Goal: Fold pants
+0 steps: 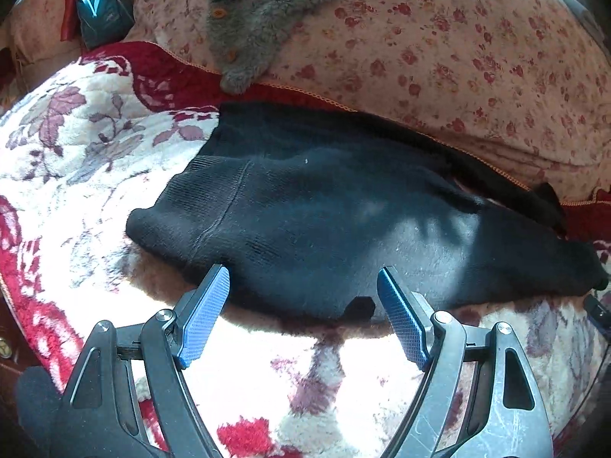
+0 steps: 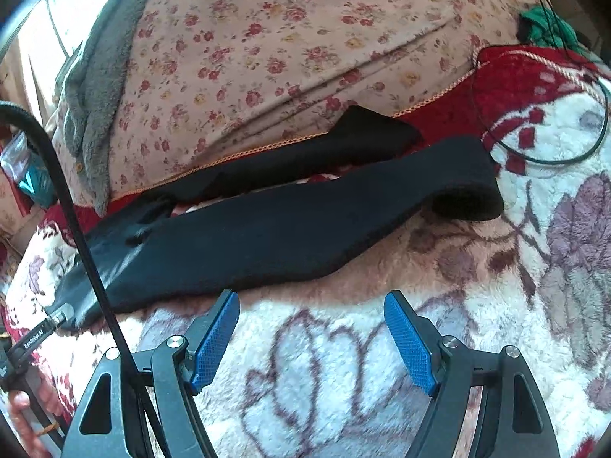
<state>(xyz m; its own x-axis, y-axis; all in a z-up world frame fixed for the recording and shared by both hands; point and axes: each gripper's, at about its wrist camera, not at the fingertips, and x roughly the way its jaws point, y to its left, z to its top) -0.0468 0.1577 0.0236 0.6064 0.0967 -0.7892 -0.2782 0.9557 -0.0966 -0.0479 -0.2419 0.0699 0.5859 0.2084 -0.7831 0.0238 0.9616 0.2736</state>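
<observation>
Big picture first: a plush blanket (image 1: 76, 160), white with red and mauve flowers, covers the bed, and behind it rises a pink floral quilt (image 1: 458, 57) with a grey fleece garment (image 1: 252, 19) draped over it. Laid lengthwise on the blanket are the black pants (image 1: 324, 221), waist end toward the left wrist view, the two legs running away to the right; in the right wrist view the near leg lies flat with its cuff curled open, while the far leg sits partly up against the quilt's stitched edge, the two legs apart at the ends.

Now the tools. The left gripper (image 1: 303, 307) hangs at the near edge of the seat area, jaws spread wide, nothing between the blue pads. The right gripper (image 2: 311, 326) sits just short of the near leg's lower edge, also wide and empty, over bare blanket. A black cable (image 2: 88, 252) crosses in front of it, and a thin wire loop (image 2: 565, 145) lies on the blanket beyond the cuff.

The risks, as I read it: the deep pile could get pinched along with the knit, dragging the blanket. Grab only the near leg and the far one stays behind, so the fold comes out crooked. And that dangling cable could snag the fabric on a lift
</observation>
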